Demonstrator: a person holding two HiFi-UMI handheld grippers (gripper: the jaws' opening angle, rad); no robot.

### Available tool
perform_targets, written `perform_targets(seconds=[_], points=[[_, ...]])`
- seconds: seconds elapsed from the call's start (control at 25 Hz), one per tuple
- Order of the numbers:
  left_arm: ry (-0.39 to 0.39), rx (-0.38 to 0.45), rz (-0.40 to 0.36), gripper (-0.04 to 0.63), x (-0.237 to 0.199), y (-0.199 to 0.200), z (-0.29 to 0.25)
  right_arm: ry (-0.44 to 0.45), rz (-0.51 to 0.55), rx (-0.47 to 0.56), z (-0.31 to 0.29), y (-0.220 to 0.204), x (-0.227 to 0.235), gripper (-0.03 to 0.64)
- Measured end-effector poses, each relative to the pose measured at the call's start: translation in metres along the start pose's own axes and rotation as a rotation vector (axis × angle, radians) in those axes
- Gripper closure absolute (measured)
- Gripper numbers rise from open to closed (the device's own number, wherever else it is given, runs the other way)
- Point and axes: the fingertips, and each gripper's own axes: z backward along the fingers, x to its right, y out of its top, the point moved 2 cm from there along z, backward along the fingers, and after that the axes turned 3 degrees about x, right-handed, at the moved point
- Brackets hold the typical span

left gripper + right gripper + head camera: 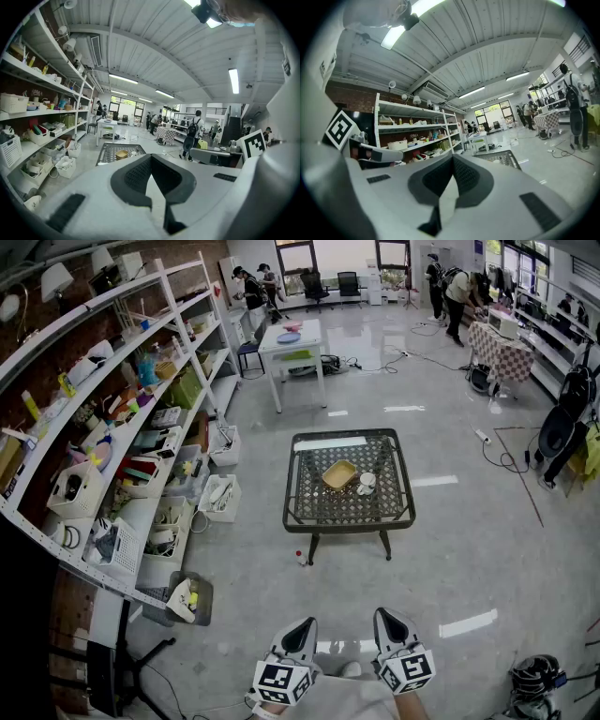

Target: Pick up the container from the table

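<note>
A small yellow container (339,474) sits on the dark mesh-topped table (309,507) in the middle of the room, with a small white object (367,482) just to its right. The left gripper view shows the same container (122,153) far ahead on the table (107,154). Both grippers are held low and close to the body, well short of the table. My left gripper (304,625) (151,159) is shut with nothing in it. My right gripper (387,616) (453,157) is shut and empty too, with the table's edge (502,158) far beyond it.
Long white shelves (122,427) crowded with baskets and bottles line the left wall, with bins (220,495) on the floor beside them. A small bottle (300,559) stands by the table's near left leg. A white table (292,343) and several people are at the back.
</note>
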Motion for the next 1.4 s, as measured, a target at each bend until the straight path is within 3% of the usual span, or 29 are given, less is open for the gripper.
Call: perform_targets(seconds=[0.36, 0.48, 0.76, 1.04, 1.4], points=[[0.009, -0.005, -0.012, 0.572, 0.008, -0.006, -0.007, 0.020, -0.005, 0.004, 0.001, -0.001, 0.011, 0.601], [0.008, -0.010, -0.015, 0.572, 0.014, -0.008, -0.013, 0.065, -0.006, -0.001, 0.006, -0.002, 0.012, 0.601], [0.002, -0.036, 0.010, 0.572, 0.006, -0.009, -0.031, 0.054, 0.074, -0.077, -0.004, -0.012, 0.013, 0.601], [-0.019, -0.050, 0.045, 0.572, -0.027, -0.006, -0.082, 0.061, 0.009, -0.104, -0.063, -0.016, 0.030, 0.601], [-0.093, -0.056, 0.064, 0.572, -0.124, 0.037, -0.182, 0.029, 0.078, -0.120, -0.199, 0.010, 0.058, 0.601]])
